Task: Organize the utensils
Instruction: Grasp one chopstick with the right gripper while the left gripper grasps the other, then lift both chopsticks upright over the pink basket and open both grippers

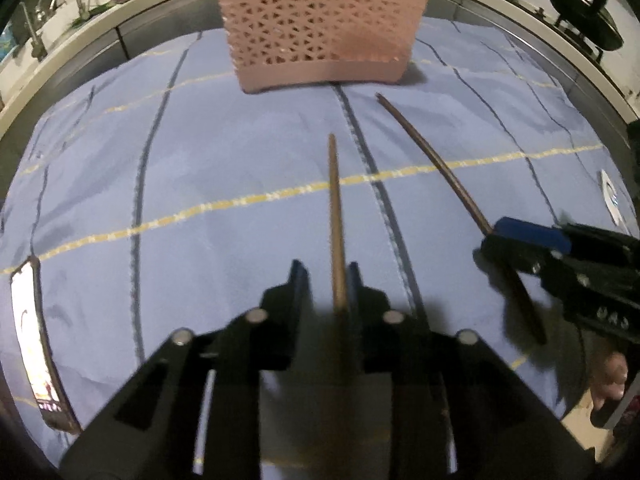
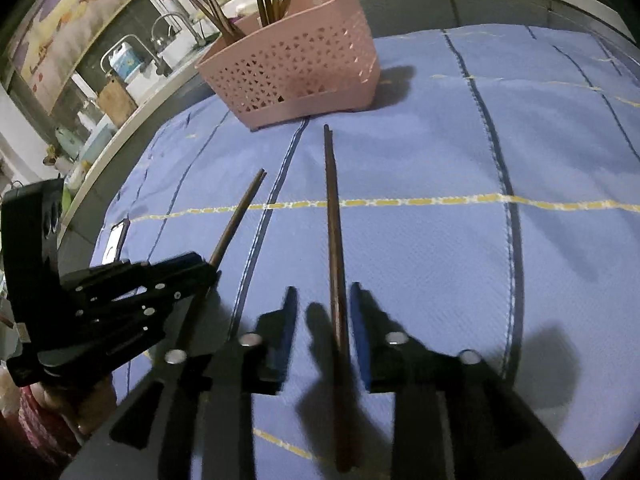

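R view alone shows sticks standing in basket (image 2: 292,68). Each chopstick (image 1: 336,224) (image 2: 335,248) lies btwn spread fingers: left claw (image 1: 324,284), right claw (image 2: 324,312).

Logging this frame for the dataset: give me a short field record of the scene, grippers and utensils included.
surface: blue striped cloth
holder: pink perforated basket at the far side, chopsticks already standing in it
left gripper: jaws either side of a brown chopstick, grip not clear
right gripper: jaws either side of a darker chopstick, grip not clear
chopstick tips: both point toward the basket
other: phone on the cloth at the left
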Motion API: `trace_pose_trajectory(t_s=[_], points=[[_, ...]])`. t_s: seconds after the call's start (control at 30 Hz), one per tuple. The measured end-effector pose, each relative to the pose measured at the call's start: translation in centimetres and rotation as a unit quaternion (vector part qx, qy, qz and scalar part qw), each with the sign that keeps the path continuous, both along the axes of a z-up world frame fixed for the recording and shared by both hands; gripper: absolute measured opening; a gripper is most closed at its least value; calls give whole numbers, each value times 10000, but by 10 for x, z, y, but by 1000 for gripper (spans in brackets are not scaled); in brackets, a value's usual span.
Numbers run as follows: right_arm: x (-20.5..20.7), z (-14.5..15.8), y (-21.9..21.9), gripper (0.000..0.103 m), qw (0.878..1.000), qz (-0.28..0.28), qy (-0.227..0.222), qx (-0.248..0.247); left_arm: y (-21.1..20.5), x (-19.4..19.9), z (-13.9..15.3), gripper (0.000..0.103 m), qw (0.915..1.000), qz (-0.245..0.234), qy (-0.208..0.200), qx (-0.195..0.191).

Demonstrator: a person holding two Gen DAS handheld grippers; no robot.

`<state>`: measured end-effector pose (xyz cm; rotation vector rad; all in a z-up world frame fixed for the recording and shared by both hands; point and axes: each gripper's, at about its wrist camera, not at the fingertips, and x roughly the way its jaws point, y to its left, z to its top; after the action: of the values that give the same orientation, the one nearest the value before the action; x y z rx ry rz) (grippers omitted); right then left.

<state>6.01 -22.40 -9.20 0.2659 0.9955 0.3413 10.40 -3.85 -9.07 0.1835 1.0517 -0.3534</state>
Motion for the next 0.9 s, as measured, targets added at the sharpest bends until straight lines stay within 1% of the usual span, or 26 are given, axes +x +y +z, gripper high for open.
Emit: trace_pose_trajectory(t_s=[0.07,0.23,0.37,0.4,0.43,0.47,0.5,0.53,0.6,0.67,0.7,0.77,0.9], points=[[7,4,3,32,9998,51,-58,-199,-3,5,0,22,10000,-33,-24,22],[46,12,11,32,9981,81,-106,-608,-20,22,0,22,9991,-258,-208,264],[82,11,24,32,9954,194,-79,-939,-23,33,1,22,9988,-340,-280,190],[90,7,30,32,9941,280,-75,-1044,-22,36,0,19,9989,-348,-285,116],[93,7,34,31,9928,319,-193,-1138,-22,38,0,15,9988,-365,-306,66],[95,7,39,29,9909,375,-273,-1267,-22,39,0,7,9987,-399,-307,26],[97,7,44,13,9886,461,-315,-1400,-22,40,1,6,9987,-406,-297,12],[97,7,46,5,9897,532,-256,-1305,-22,41,1,5,9988,-406,-278,7],[95,9,46,5,9923,598,-130,-1075,-21,44,3,4,9990,-382,-219,-21],[83,21,44,5,9928,650,-286,-960,-12,43,18,4,9987,-307,-348,-201],[75,32,39,5,9936,670,-425,-798,-7,42,27,4,9982,-279,-428,-312],[60,53,34,5,9929,703,-716,-637,8,35,56,4,9954,-214,-720,-603],[25,105,32,5,9834,747,-1572,-514,29,17,105,4,9867,-155,-1279,-990]])
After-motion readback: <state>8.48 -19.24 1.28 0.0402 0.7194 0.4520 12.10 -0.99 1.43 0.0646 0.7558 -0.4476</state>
